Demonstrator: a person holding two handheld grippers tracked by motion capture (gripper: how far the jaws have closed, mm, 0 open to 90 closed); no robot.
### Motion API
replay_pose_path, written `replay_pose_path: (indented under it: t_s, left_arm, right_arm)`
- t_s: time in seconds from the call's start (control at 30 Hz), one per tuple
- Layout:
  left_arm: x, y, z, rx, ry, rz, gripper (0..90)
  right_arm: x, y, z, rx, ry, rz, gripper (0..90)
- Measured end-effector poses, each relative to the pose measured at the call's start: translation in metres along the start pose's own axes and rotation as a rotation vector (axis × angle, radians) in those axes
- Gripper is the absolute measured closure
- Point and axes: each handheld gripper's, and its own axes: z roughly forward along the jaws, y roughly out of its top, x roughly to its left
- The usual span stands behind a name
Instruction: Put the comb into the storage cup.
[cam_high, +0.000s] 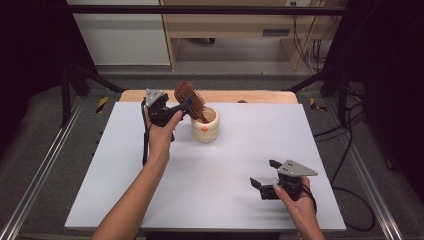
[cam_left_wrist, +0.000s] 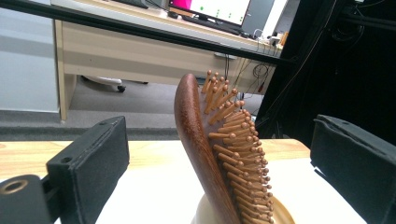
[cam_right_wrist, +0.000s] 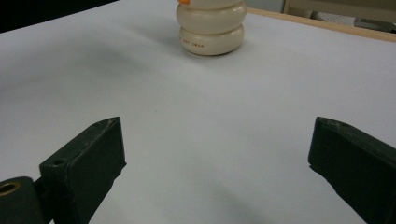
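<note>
A brown wooden hairbrush (cam_high: 190, 98) stands handle-down in a cream ribbed cup (cam_high: 206, 128) at the back middle of the white board. My left gripper (cam_high: 180, 107) is open at the brush head, just left of the cup. In the left gripper view the brush (cam_left_wrist: 198, 140) rises between the two wide-apart jaws with a gap on each side, bristles facing right, and the cup rim (cam_left_wrist: 203, 215) shows below it. My right gripper (cam_high: 262, 172) rests open near the front right, its jaws pointing left. In the right gripper view the cup (cam_right_wrist: 211, 29) stands far ahead of that gripper (cam_right_wrist: 217, 163).
The white board (cam_high: 210, 175) covers a wooden table (cam_high: 250, 96) whose edge shows at the back. Metal rails run along both sides, and cables trail off the right edge. A desk stands beyond the table.
</note>
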Motion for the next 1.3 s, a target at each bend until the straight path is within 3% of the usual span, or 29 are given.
replay_pose_path:
  t_s: [0.43, 1.3]
  left_arm:
    - [-0.003, 0.004, -0.015, 0.003, -0.010, 0.050, 3.9]
    - [-0.004, 0.014, -0.028, -0.023, -0.061, 0.066, 3.0]
  right_arm:
    - [0.001, 0.001, -0.002, -0.010, -0.006, -0.001, 4.2]
    - [-0.002, -0.001, -0.003, -0.016, -0.012, 0.006, 4.2]
